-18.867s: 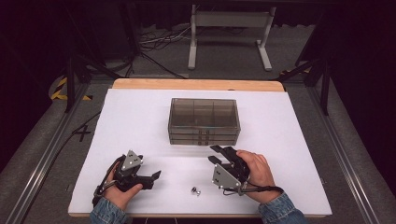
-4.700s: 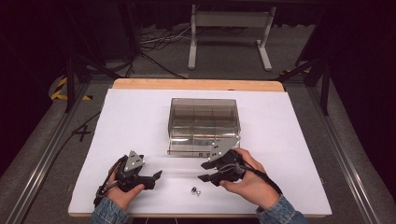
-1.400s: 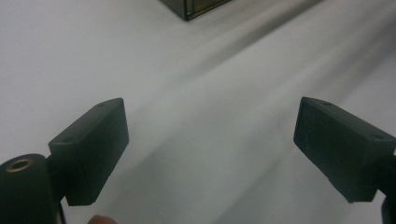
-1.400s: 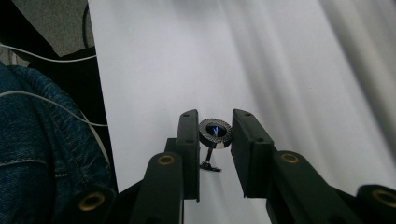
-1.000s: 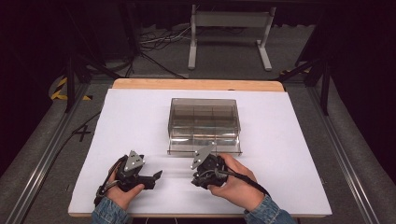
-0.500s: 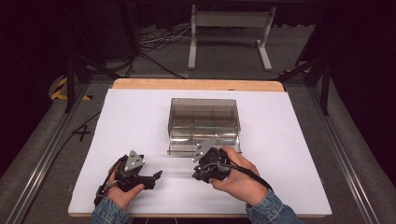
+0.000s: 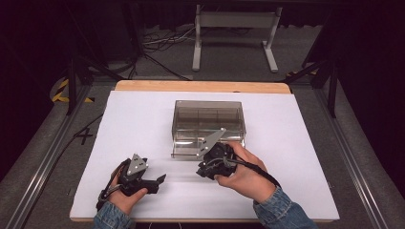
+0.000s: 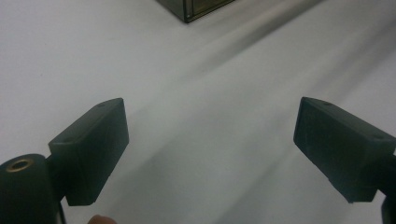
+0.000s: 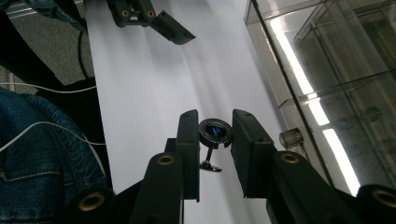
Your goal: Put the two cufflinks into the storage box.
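My right gripper [image 9: 214, 122] is shut on a small round metal stud [image 9: 215, 131] with a blue stone, its post pointing down between the pads. From above, the right gripper [image 7: 204, 169] hovers just in front of the clear plastic drawer box [image 7: 208, 119], whose bottom drawer [image 7: 188, 151] is pulled out. The box wall [image 9: 336, 70] and a drawer knob [image 9: 290, 138] lie close on the right of the right gripper view. Near the front left of the table my left gripper [image 7: 159, 181] rests, open [image 8: 212, 135] and holding nothing, over the white table.
The white table sheet [image 7: 143, 124] stretches wide around the box. A box corner [image 8: 196, 7] shows at the top of the left gripper view. A person's denim sleeve [image 9: 42, 140] is at left, and the left gripper [image 9: 154, 18] shows farther off.
My right gripper has risen off the table with the stud and drifted a little toward the box's open drawer. The left gripper has stayed put.
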